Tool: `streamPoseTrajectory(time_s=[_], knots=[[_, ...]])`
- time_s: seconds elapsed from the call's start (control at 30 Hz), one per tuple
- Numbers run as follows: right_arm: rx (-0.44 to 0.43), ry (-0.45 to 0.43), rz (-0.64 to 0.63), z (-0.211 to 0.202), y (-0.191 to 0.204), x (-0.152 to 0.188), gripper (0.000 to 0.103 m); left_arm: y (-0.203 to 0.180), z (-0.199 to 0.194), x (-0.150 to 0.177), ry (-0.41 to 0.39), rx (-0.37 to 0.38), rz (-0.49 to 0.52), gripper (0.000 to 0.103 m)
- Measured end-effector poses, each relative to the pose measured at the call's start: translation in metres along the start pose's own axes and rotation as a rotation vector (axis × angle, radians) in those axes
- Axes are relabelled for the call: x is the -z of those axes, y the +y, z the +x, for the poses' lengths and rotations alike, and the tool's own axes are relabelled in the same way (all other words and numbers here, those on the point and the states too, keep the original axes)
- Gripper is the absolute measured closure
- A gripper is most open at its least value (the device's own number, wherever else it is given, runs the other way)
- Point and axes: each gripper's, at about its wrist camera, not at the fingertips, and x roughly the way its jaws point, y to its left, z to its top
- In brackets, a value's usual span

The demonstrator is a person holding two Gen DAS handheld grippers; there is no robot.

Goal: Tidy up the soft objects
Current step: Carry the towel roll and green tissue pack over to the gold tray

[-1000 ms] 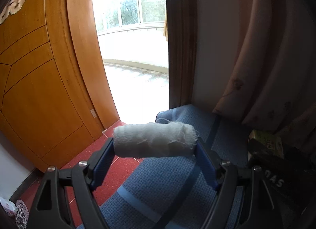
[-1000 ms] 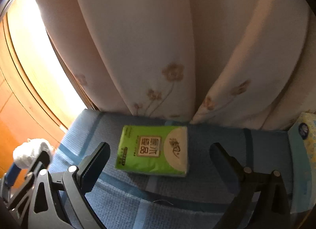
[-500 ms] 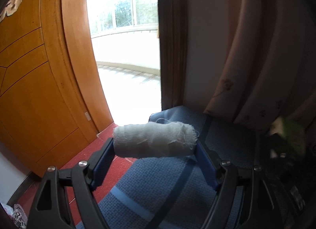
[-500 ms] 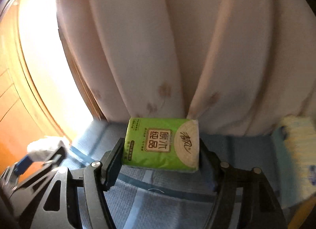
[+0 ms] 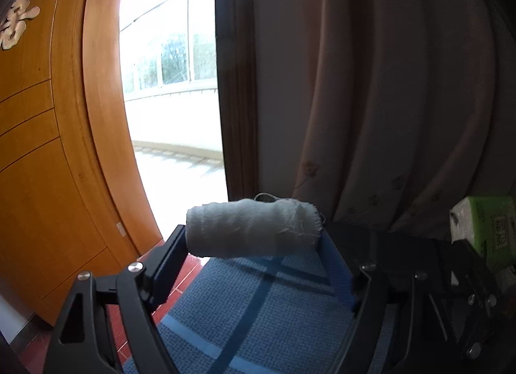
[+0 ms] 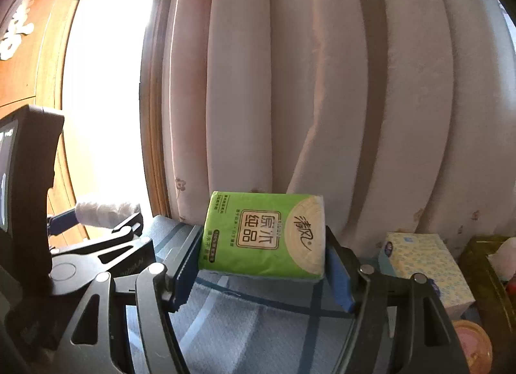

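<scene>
Handling findings: your left gripper is clenched end to end on the white rolled gauze-like cloth, carried clear above the blue woven cover with darker stripes. The roll looks light and compressible, with a frayed right end; hold it by the ends as now, since squeezing harder would likely only flatten it. Your right gripper grasps the green plastic-wrapped tissue pack by its short sides, lifted in front of the pale flowered curtain. Judged light and yielding, its film is probably slippery; keep the jaws square on the flat sides. A blue-patterned tissue box sits just beside, at the right.
</scene>
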Motion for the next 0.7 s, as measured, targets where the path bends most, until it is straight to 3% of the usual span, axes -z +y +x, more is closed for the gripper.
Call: streamPoseTrajectory(time_s=[0.37,0.7], knots=[[-0.009,0.012,0.01,-0.005,-0.006,0.011,0.032,-0.005,-0.023,0.007,-0.097,0.037,0.015,0.023],[-0.02,0.017,0.013,-0.01,-0.01,0.017,0.032,-0.002,-0.03,0.008,-0.124,0.042,0.003,0.023]])
